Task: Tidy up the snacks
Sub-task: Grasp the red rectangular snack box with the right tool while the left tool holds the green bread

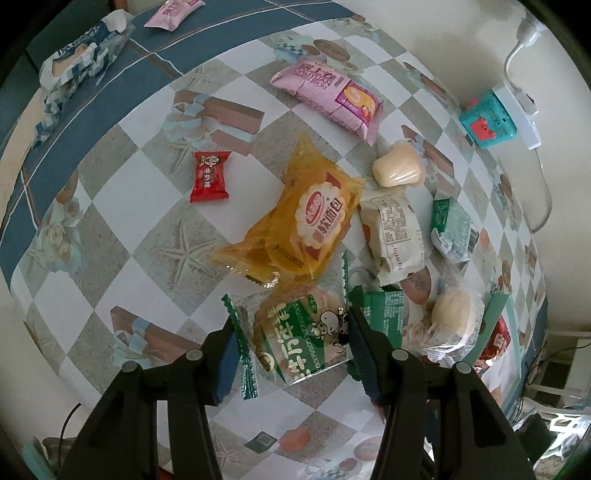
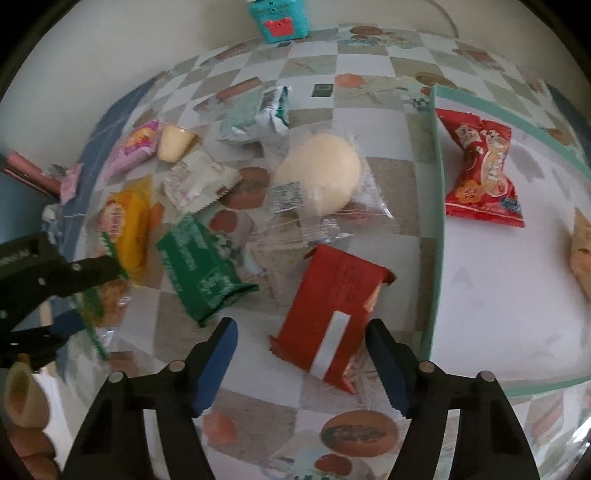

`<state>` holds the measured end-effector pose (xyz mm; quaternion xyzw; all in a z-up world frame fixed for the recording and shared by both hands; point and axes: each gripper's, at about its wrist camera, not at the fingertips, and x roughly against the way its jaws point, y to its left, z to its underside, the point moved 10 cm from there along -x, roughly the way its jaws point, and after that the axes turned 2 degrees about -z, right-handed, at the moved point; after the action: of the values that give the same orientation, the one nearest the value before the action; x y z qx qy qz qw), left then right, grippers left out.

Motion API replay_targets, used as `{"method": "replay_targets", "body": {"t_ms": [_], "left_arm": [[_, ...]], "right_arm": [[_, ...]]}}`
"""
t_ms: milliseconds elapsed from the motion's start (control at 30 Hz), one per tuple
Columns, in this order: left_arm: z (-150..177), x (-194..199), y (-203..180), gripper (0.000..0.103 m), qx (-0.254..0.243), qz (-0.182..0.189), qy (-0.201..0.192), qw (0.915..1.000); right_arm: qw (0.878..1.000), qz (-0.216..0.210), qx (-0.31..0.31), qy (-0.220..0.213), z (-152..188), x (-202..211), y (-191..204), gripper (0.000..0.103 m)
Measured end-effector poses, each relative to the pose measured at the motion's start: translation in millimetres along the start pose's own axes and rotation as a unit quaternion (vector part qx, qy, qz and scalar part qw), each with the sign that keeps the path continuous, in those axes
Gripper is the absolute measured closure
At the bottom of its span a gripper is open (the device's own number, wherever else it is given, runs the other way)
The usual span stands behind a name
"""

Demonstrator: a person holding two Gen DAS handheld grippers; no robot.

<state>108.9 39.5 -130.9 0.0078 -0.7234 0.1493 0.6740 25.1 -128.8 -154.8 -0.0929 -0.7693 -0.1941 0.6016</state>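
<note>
My left gripper (image 1: pixel 291 332) is open, its fingers on either side of a clear pastry packet with green print (image 1: pixel 295 339) on the table. Past it lie a yellow bread packet (image 1: pixel 295 229), a small red candy (image 1: pixel 209 176), a pink packet (image 1: pixel 328 98) and a white packet (image 1: pixel 391 232). My right gripper (image 2: pixel 301 332) is open around a red packet (image 2: pixel 332 314) lying face down. A white tray with a teal rim (image 2: pixel 437 206) at the right holds a red snack bag (image 2: pixel 480 166). The left gripper (image 2: pixel 88 277) shows at the left of the right wrist view.
A green packet (image 2: pixel 203 269), a clear-wrapped round bun (image 2: pixel 321 177), a pudding cup (image 2: pixel 175 142) and a silver-green packet (image 2: pixel 251 114) lie on the checkered tablecloth. A teal toy box (image 2: pixel 279 18) stands by the wall. A blue-white bag (image 1: pixel 81 62) lies far left.
</note>
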Motion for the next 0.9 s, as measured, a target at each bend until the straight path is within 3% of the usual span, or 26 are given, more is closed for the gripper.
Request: {"method": "replay_targets", "body": {"t_ms": [67, 333, 467, 567, 900], "left_arm": [[-0.1, -0.3, 0.0, 0.047, -0.001, -0.001, 0.000, 1.0000], [0.3, -4.1, -0.7, 0.047, -0.004, -0.011, 0.002, 0.9999], [0.0, -4.3, -0.2, 0.047, -0.005, -0.016, 0.000, 0.9999], [-0.5, -2.0, -2.4, 0.047, -0.009, -0.018, -0.005, 0.9998], [-4.5, 14.7, -8.9, 0.047, -0.026, -0.026, -0.036, 0.9987]], "right_arm": [[1.000, 0.009, 0.000, 0.003, 0.6, -4.7, -3.1, 0.041], [0.998, 0.051, 0.038, -0.010, -0.9, -9.5, -3.1, 0.042], [0.996, 0.071, 0.048, -0.013, -1.5, -13.6, 3.9, 0.053], [0.996, 0.068, 0.047, -0.013, -0.9, -8.3, 1.6, 0.061], [0.998, 0.028, 0.041, -0.036, -11.5, 29.3, 3.7, 0.061]]}}
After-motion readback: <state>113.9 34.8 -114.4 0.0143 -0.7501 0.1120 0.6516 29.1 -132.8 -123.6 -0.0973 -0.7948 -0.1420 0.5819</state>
